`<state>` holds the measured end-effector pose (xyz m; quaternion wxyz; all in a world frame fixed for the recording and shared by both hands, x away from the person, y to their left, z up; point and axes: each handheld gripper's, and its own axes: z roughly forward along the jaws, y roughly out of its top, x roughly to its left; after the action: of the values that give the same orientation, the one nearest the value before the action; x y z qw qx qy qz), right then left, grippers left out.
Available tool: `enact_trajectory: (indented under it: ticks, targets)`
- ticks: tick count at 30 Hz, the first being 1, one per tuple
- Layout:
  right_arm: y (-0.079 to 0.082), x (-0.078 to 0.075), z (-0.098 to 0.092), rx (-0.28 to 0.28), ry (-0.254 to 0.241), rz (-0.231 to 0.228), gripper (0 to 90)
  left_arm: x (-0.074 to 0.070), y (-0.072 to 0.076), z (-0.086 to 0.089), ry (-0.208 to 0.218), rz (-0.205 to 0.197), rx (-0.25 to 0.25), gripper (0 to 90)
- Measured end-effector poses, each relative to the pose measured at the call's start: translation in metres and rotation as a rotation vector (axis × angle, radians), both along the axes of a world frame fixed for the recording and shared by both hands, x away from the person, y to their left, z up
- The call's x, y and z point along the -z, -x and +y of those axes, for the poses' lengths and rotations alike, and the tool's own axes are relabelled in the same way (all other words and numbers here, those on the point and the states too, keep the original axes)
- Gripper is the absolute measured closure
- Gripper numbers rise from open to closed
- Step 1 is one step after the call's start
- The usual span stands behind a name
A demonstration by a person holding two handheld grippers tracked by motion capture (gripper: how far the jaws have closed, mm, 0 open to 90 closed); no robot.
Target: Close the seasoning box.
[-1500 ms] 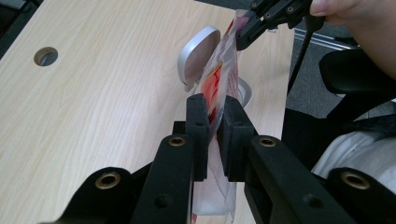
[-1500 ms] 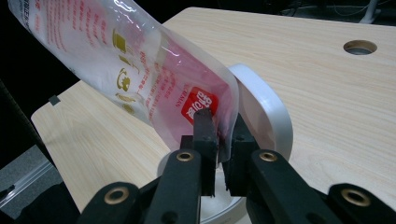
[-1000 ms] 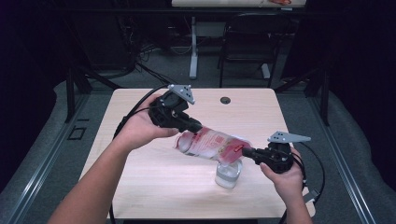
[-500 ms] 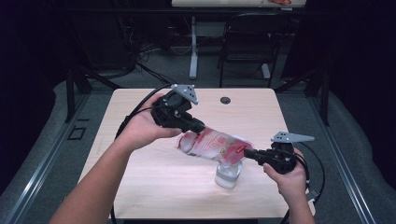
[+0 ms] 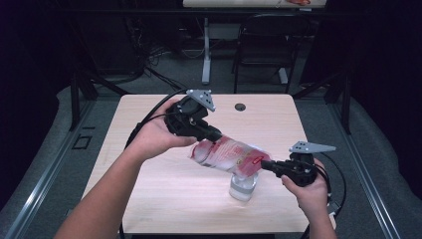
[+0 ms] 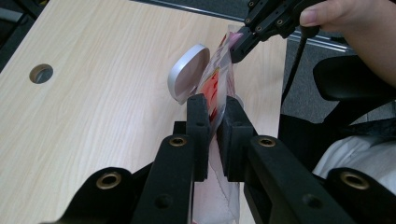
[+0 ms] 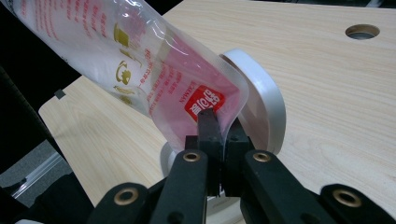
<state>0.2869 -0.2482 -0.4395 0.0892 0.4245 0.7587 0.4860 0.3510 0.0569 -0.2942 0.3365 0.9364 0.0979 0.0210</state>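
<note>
A clear plastic pouch [image 5: 226,154] with red print hangs tilted between my two grippers above the table [image 5: 149,189]. My left gripper [image 5: 215,135] is shut on its upper left end, and the left gripper view shows the film pinched between the pads [image 6: 212,121]. My right gripper [image 5: 265,164] is shut on the lower right corner, by the red label [image 7: 204,101]. Under that corner stands a small clear jar [image 5: 243,186] whose white hinged lid [image 7: 261,102] is flipped up. The jar's mouth is hidden by the pouch.
A round cable hole [image 5: 240,106] sits in the table near its far edge. A dark chair [image 5: 263,45] and a table leg stand beyond. Black cables trail from both grippers over the table's sides.
</note>
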Motion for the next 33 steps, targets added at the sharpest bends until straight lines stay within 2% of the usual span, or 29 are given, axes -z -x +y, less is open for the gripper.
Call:
enact_trajectory:
  ticks: [33]
  targets:
    - [-0.0018,0.0029,0.0022,0.008,0.002,0.004,89.6,0.0013,-0.0010,-0.0015,-0.004,0.002,-0.005,84.1]
